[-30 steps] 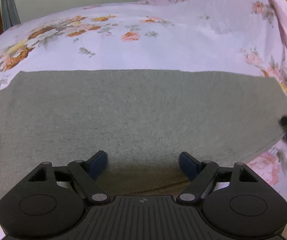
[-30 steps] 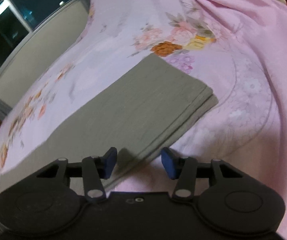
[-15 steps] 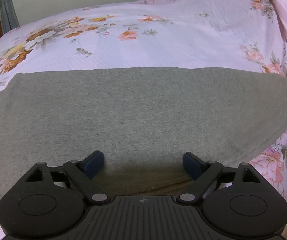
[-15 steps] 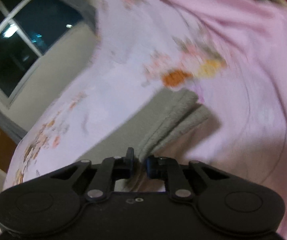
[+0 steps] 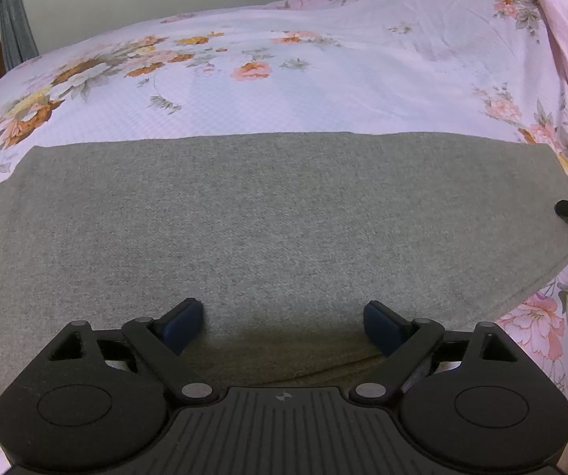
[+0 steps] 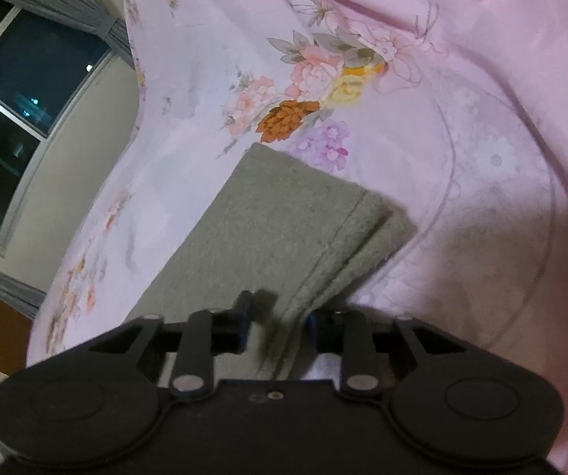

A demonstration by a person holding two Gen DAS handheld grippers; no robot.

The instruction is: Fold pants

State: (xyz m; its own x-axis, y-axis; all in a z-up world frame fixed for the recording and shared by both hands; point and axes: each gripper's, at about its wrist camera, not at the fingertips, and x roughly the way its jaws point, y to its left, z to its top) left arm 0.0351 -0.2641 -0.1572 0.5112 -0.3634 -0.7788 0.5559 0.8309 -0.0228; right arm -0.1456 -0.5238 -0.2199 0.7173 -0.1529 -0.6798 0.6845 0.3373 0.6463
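At the pants' (image 6: 284, 221) hem on the bed (image 6: 212, 111), keep your right gripper (image 6: 278, 326) fingers pinched on every layer, while your left gripper (image 5: 284, 318) hovers wide open, holding nothing.

right claw (image 6: 278, 326) closed on the pants (image 6: 284, 229) hem — left claw (image 5: 284, 326) spread wider.

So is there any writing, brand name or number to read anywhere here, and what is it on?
None: no words, brands or numbers can be read in either view.
The left gripper bears only a small round mark on its black body, no letters.
The pants and the floral bedsheet show no label or print.
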